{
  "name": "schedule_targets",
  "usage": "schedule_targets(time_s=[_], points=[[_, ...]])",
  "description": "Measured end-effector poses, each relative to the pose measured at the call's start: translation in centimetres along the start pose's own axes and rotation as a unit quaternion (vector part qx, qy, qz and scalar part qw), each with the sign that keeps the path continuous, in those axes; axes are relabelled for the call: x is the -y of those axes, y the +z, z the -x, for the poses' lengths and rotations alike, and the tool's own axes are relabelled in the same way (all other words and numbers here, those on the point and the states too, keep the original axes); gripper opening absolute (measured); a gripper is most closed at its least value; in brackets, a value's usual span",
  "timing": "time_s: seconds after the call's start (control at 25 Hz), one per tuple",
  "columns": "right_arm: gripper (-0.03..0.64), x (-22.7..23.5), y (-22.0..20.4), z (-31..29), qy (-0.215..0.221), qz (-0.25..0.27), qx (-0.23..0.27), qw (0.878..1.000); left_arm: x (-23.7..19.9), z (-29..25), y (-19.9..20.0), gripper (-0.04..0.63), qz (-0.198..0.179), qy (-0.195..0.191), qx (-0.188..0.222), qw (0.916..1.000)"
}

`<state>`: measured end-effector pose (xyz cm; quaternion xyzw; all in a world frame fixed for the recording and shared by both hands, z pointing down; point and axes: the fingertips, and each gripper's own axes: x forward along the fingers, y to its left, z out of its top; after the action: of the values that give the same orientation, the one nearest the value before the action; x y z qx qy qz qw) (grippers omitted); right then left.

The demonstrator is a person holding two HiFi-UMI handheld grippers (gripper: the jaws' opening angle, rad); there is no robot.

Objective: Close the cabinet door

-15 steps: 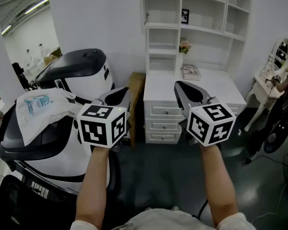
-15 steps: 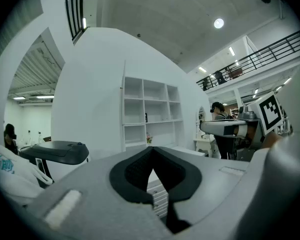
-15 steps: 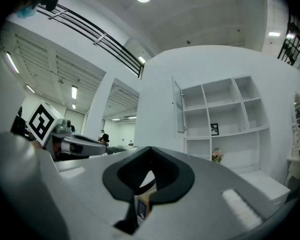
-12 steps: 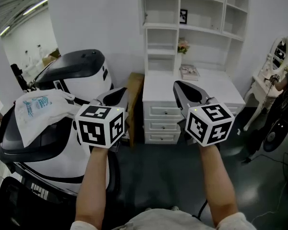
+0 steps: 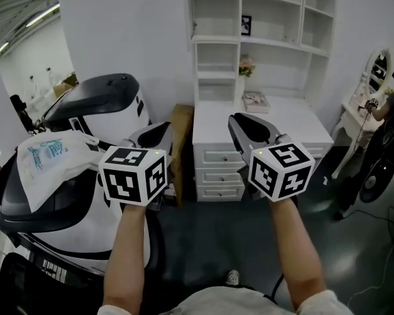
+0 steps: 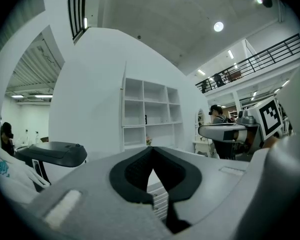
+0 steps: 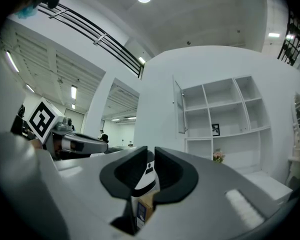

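The white shelf cabinet (image 5: pixel 262 38) stands ahead against the wall, with drawers (image 5: pixel 220 174) below. Its narrow door (image 5: pixel 191 8) stands swung out at the upper left corner, seen edge-on; it also shows as the door (image 7: pixel 179 106) in the right gripper view and the door (image 6: pixel 124 101) in the left gripper view. My left gripper (image 5: pixel 159 131) is held level well short of the cabinet, its jaws touching at the tips, empty. My right gripper (image 5: pixel 246 125) is level beside it, a narrow gap between its jaws and nothing in it. Left gripper (image 6: pixel 152 154), right gripper (image 7: pixel 150 156).
A large white and black machine (image 5: pixel 85 110) fills the left, with a white bag (image 5: pixel 52 159) on it. A brown board (image 5: pixel 179 143) leans beside the drawers. On the cabinet top lie a book (image 5: pixel 255 102) and flowers (image 5: pixel 247 64). A person (image 5: pixel 391 110) stands by a vanity at the right; cables (image 5: pixel 381 241) lie on the floor.
The cabinet and machine have slid slightly left and down in the head view. Both grippers sit a little lower and to the left. A shoe now shows at the bottom edge.
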<state>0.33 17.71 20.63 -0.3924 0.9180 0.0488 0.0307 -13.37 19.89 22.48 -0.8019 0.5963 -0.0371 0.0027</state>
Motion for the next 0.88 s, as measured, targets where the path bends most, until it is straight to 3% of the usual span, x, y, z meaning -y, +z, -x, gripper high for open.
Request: schedule_targets(time_s=[0.44,0.88], points=[[0.097,1.8,-1.2,-2.9,0.009,-0.006,0.001,1.000,-1.3,-3.1,-0.2,0.003,-0.008,0.004,-0.002,1.0000],[0.135,7.3,-2.9,-8.3,0.034,-0.026,0.008,0.999,-3.4,-10.2,-0.5,0.003,-0.015,0.028,-0.010,0.9994]])
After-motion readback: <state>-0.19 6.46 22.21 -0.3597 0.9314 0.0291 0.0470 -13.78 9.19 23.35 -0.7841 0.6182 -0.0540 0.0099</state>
